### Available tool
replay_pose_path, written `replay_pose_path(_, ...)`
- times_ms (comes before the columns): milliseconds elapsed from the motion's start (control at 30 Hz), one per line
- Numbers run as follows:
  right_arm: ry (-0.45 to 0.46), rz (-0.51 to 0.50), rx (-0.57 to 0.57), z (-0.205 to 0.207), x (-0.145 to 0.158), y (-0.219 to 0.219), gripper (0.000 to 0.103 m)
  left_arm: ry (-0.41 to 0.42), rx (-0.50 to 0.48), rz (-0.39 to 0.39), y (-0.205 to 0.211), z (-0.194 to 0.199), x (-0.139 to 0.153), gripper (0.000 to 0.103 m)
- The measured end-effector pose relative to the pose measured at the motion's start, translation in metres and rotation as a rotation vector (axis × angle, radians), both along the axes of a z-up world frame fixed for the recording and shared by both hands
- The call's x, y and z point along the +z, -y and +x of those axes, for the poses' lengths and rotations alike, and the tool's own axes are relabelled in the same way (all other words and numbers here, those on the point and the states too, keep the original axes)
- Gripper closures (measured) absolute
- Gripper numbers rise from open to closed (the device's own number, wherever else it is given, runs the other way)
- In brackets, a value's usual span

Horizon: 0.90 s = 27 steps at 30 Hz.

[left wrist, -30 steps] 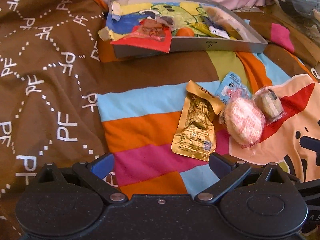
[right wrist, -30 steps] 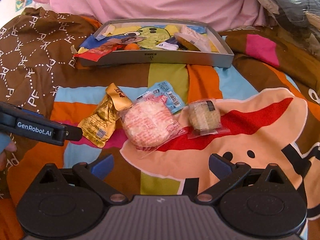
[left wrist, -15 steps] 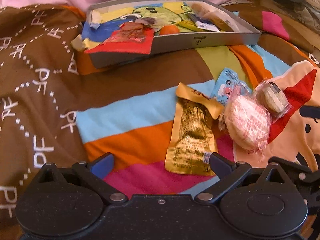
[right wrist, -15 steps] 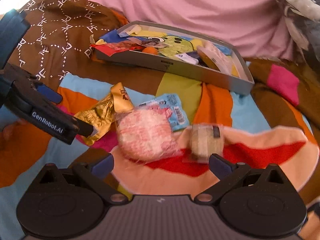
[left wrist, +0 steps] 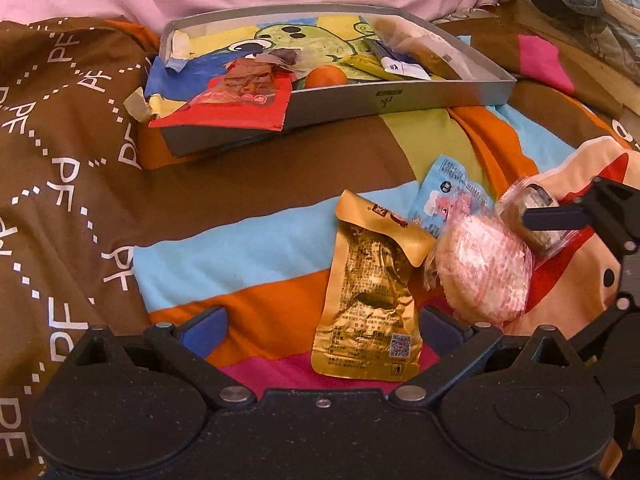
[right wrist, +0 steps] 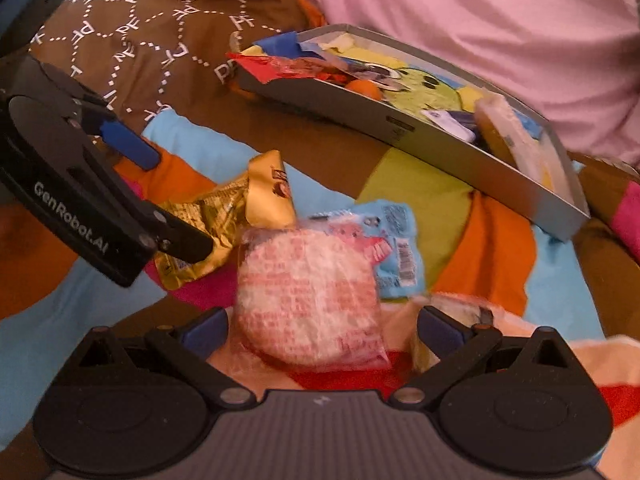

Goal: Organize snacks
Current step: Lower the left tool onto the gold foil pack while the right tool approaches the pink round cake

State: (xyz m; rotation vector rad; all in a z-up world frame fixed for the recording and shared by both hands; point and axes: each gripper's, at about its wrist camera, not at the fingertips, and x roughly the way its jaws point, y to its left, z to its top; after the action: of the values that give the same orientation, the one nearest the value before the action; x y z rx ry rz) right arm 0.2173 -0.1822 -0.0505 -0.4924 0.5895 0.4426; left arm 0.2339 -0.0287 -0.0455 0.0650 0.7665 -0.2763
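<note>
Closing now, the right tongs (right wrist: 322, 330), spread open around the round pink-wrapped cake (right wrist: 308, 300) on the bedspread (left wrist: 248, 248), could also pinch the small brown wrapped cake (right wrist: 456, 312) touching their right finger. The left tongs (left wrist: 320, 326) gape empty beside the gold pouch (left wrist: 372, 300), whose slick foil may slide away. Both snacks lie well short of the grey tray (left wrist: 400, 98).

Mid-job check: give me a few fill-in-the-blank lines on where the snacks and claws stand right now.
1. The orange round snack lies inside the grey ____.
2. The gold foil pouch lies on the blanket in front of the ____ claw.
3. The right claw is open around the round ____-wrapped cake.

Missing: tray; left; clear
</note>
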Motion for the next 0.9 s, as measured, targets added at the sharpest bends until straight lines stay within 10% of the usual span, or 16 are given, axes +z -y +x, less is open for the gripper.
replay_pose_path(300, -0.082, 0.075, 0.002, 0.001, 0.0, 0.005, 0.028, 0.009, -0.014, -0.02, 0.001, 0.001, 0.001, 0.002)
replay_pose_path(600, -0.084, 0.139, -0.1, -0.025, 0.002, 0.027, 0.029, 0.048, -0.078, 0.03, 0.007, -0.002, 0.001, 0.005)
replay_pose_path(900, -0.121, 0.218, -0.154, -0.035, 0.003, 0.046, 0.029, 0.117, -0.182, 0.252, 0.039, -0.01, -0.012, 0.013)
